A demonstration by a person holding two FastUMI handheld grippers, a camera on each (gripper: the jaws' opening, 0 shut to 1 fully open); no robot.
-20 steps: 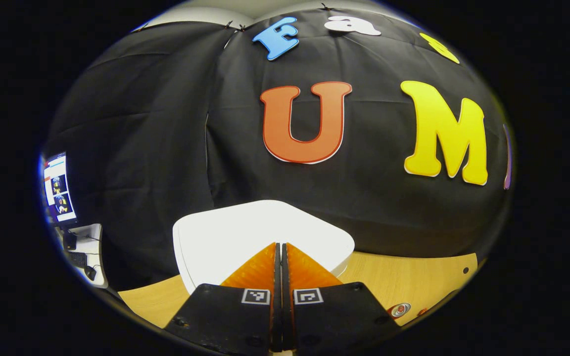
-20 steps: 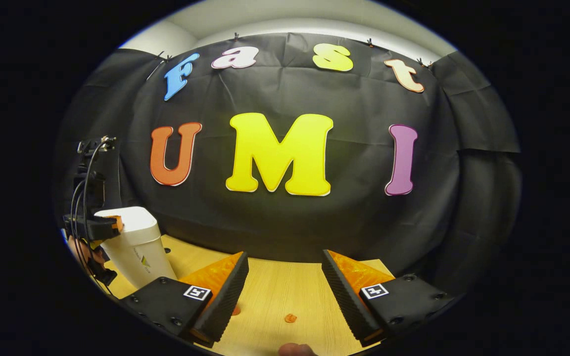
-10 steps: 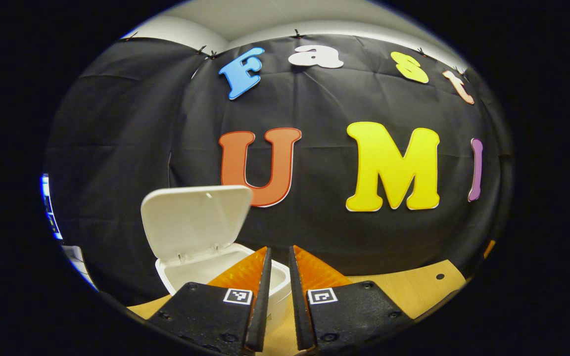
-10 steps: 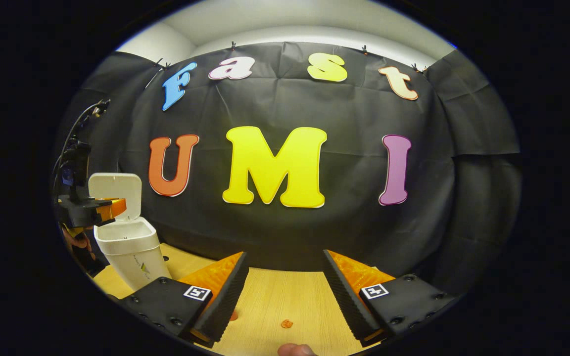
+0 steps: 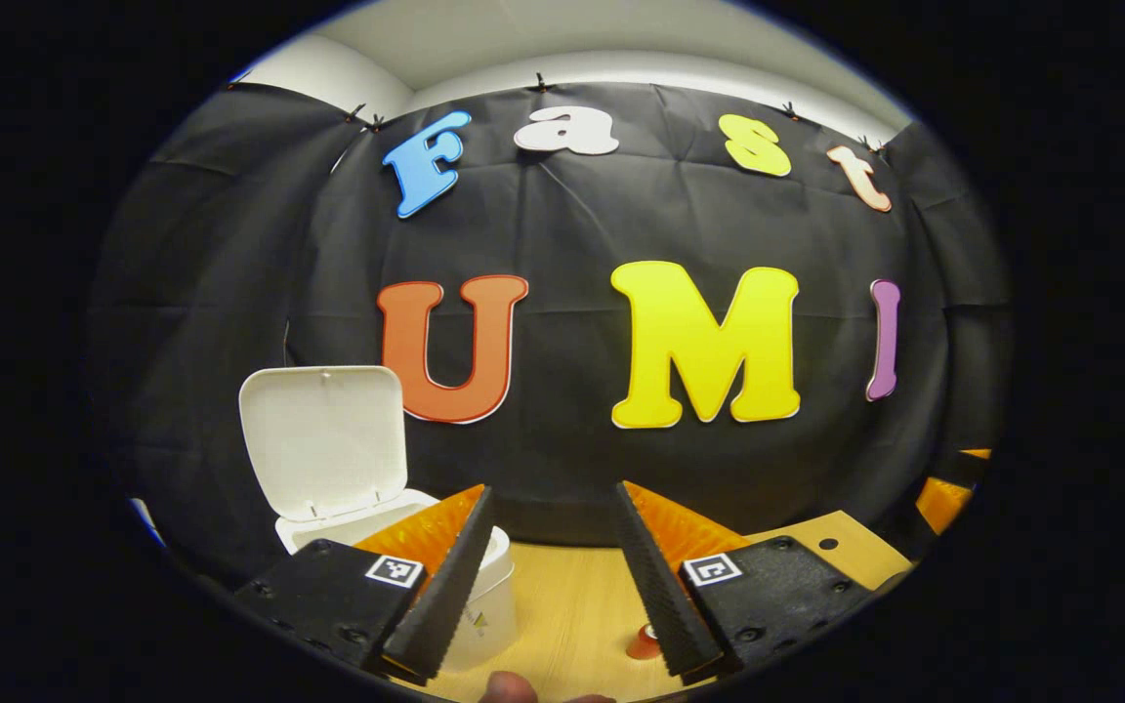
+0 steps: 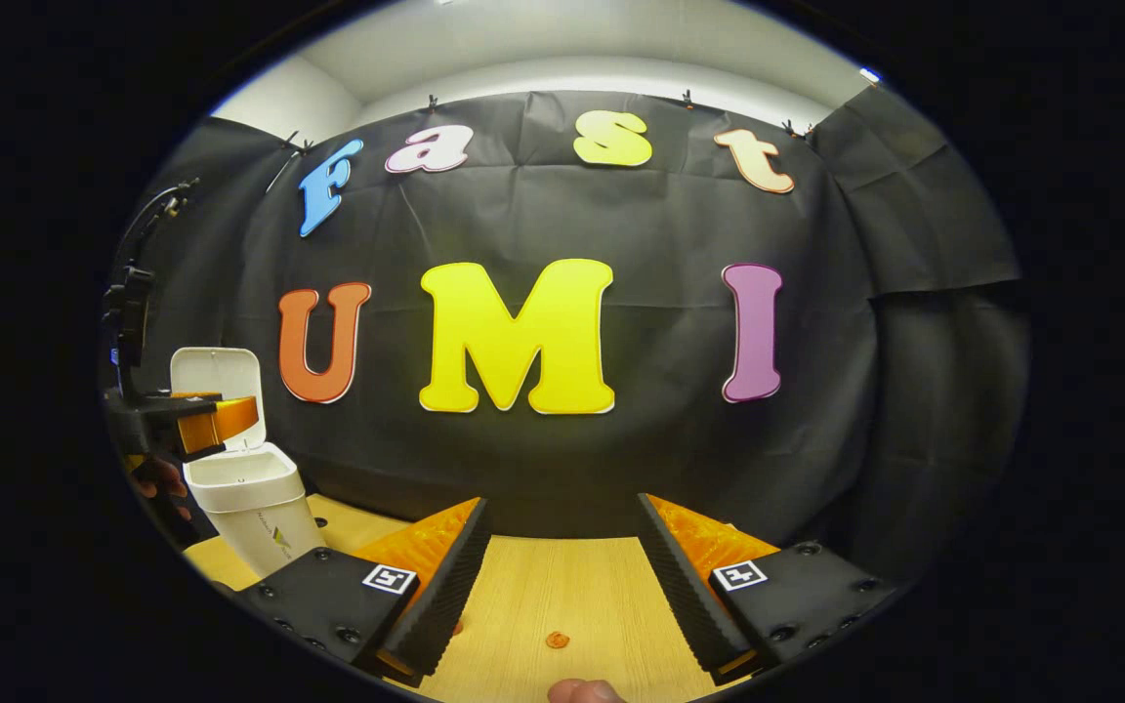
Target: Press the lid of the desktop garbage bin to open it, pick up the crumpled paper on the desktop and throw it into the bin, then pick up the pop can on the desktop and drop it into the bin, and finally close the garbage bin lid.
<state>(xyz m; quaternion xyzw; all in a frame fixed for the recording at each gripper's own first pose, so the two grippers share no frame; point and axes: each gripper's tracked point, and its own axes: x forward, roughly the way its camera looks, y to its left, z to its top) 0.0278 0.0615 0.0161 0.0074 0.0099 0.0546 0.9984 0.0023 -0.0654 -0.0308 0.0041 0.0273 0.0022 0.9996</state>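
standing at lower left, the bin is showing its lid upright, ready for trash; left tongs and right tongs are gaping wide, empty, over the worktop.

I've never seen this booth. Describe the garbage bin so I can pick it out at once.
Start at the wooden desktop in front of the black cloth wall. Toward its left end, as the right gripper view shows it, stands the garbage bin, a small white tub narrowing downward. Its hinged lid stands upright and open, the one white thing on the desk.
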